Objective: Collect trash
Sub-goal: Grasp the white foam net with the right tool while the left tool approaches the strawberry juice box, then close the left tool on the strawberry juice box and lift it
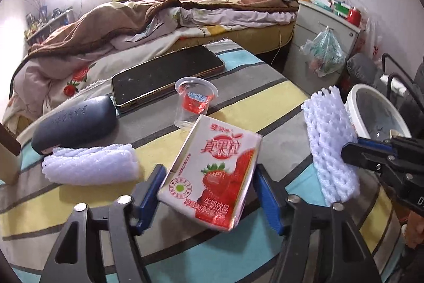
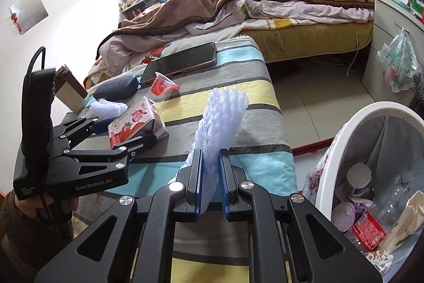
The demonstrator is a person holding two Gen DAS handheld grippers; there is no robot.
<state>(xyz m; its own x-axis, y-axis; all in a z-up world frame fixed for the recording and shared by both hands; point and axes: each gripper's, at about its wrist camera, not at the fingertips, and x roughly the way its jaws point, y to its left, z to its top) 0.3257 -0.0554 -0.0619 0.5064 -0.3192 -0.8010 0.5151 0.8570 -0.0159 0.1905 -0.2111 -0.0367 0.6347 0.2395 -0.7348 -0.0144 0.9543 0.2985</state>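
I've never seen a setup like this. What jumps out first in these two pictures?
The strawberry milk carton stands out, tilted between the left gripper fingers above the striped cloth. Next, the right gripper is clamped on a white foam fruit net sticking upward. To its right, a white trash bin already holds bottles and wrappers.

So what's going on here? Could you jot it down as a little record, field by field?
Surface: striped cloth
Left gripper: jaws either side of the strawberry milk carton; grip unclear
Right gripper: clamped on a white foam net
Bin: right of the cloth, already holding trash
Still on cloth: plastic cup, second foam net, phone, dark case
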